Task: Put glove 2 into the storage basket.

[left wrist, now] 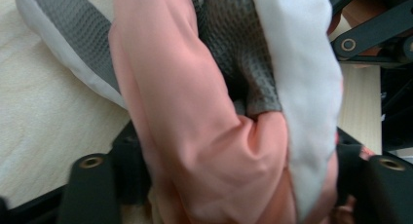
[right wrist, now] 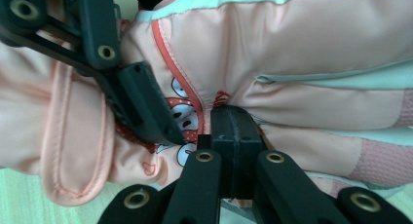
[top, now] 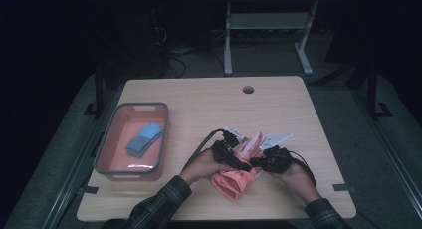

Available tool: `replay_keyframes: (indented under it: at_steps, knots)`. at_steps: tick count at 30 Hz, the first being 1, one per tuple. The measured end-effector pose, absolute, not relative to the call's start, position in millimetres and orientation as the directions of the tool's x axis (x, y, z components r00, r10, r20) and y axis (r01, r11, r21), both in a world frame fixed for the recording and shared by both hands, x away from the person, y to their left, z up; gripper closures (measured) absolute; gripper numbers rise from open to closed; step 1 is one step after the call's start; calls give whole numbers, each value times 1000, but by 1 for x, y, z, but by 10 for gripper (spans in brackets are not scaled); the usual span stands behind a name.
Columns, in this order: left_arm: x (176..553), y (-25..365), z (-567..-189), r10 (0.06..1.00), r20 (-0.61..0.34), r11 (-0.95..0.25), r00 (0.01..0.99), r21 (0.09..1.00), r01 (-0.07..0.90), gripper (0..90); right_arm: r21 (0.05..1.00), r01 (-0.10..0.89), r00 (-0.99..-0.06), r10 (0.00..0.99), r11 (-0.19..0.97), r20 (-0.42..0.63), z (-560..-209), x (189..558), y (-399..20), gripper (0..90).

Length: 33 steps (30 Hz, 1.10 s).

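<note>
On one table (top: 298, 104), one pink glove (top: 234, 181), two grippers, one tray (top: 107, 154)

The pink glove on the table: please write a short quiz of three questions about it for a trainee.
1. True or false: the right gripper is shut on the pink glove.
2. What lies in the tray? A) a blue glove B) a red cup C) a spoon
3. In the left gripper view, between what does the glove's pink fabric pass?

Key:
1. True; its jaws are pressed together on the fabric.
2. A, the blue glove.
3. Between the two jaws of the left gripper; whether they press on it is unclear.
</note>
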<state>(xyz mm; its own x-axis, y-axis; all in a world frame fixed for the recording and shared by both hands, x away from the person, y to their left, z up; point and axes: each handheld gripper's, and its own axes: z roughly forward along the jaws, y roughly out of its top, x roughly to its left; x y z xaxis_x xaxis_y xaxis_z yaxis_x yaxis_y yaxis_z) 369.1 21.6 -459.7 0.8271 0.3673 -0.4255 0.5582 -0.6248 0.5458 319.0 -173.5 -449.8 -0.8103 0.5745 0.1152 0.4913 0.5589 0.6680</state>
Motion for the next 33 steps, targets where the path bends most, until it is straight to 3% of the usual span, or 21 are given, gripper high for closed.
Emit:
replay_keyframes:
  at_steps: [8, 14, 22, 26, 33]
  knots:
    - [370, 24, -457, 365, -382, -644, 849, 555, 527, 517, 679, 484, -815, 566, 552, 120, -448, 320, -174, 898]
    - [370, 25, -453, 372, -388, -636, 843, 556, 536, 581, 734, 480, -807, 569, 481, 155, -434, 313, -192, 612]
    - [370, 29, -448, 352, -422, -631, 836, 552, 544, 587, 770, 536, -672, 727, 346, 141, -439, 309, -233, 297]
    - [370, 31, -446, 348, -432, -626, 832, 554, 549, 586, 740, 588, -615, 774, 326, 148, -454, 318, -244, 220]
    - [370, 34, -442, 337, -439, -612, 833, 570, 548, 588, 709, 638, -528, 841, 300, 119, -466, 327, -258, 202]
